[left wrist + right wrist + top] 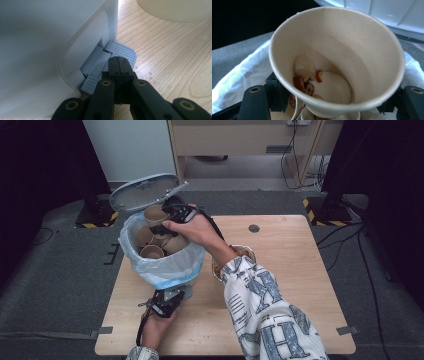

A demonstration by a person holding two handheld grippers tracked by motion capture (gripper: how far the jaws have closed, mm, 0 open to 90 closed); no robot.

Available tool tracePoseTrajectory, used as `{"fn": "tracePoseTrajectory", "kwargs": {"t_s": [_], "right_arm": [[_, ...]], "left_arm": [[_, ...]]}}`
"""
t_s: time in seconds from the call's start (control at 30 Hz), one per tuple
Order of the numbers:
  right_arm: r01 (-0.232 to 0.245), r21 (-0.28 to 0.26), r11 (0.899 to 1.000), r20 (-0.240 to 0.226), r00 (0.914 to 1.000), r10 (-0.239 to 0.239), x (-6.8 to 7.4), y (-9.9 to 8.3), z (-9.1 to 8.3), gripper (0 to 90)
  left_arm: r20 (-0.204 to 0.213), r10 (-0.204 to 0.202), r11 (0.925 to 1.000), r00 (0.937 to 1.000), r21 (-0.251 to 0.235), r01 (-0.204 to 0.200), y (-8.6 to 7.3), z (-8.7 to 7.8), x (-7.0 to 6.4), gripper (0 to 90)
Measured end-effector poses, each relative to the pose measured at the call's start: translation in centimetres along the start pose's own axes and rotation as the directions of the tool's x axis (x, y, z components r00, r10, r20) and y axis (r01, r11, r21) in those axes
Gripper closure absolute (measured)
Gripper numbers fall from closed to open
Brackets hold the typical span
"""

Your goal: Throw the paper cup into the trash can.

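A small pedal bin lined with a pale blue bag stands on the near left part of the wooden tabletop, its grey lid tipped up and open at the far side. The left gripper sits at the foot of the bin on the person's side; in the left gripper view its jaws are clenched together with nothing between them, their tips pressing on the ribbed grey pedal that sticks out from the bin's base. The right gripper is over the bin's open mouth, just below the raised lid, and its jaws are grasping a brown paper cup by the sides. The right gripper view looks straight into that cup: bits of nut shell lie at its bottom. Under it, inside the bin, more paper cups are heaped. A bowl rests on the tabletop just right of the bin, partly hidden by the patterned sleeve
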State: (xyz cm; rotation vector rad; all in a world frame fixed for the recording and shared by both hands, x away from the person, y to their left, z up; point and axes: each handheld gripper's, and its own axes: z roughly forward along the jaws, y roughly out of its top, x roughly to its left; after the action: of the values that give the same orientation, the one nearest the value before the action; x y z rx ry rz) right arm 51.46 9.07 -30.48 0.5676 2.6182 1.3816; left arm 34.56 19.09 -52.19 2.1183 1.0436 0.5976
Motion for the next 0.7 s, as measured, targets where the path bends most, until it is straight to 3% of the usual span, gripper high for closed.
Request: {"fn": "tracePoseTrajectory", "kwargs": {"t_s": [0.13, 0.23, 0.6, 0.7], "right_arm": [[0.003, -0.007, 1.0, 0.006, 1.0, -0.003, 0.1, -0.1, 0.3, 14.0], [-0.004, -0.025, 1.0, 0.025, 0.9997, 0.005, 0.1, 0.0, -0.1, 9.6], [-0.002, -0.045, 0.999, 0.02, 0.9998, 0.003, -0.1, -0.5, -1.4, 10.5], [-0.021, -0.051, 0.998, 0.032, 0.9993, 0.022, -0.1, -0.7, -2.1, 11.1]], "left_arm": [[0.001, 0.001, 1.0, 1.0, 0.0, -0.001, 0.0, 0.0, 0.0, 90.0], [-0.001, 0.0, 1.0, 1.0, 0.002, 0.0, 0.0, 0.0, 0.0, 90.0], [0.0, 0.002, 1.0, 1.0, 0.001, -0.002, 0.0, 0.0, 0.0, 90.0], [0.001, 0.003, 1.0, 1.0, 0.001, -0.003, 0.0, 0.0, 0.0, 90.0]]}}
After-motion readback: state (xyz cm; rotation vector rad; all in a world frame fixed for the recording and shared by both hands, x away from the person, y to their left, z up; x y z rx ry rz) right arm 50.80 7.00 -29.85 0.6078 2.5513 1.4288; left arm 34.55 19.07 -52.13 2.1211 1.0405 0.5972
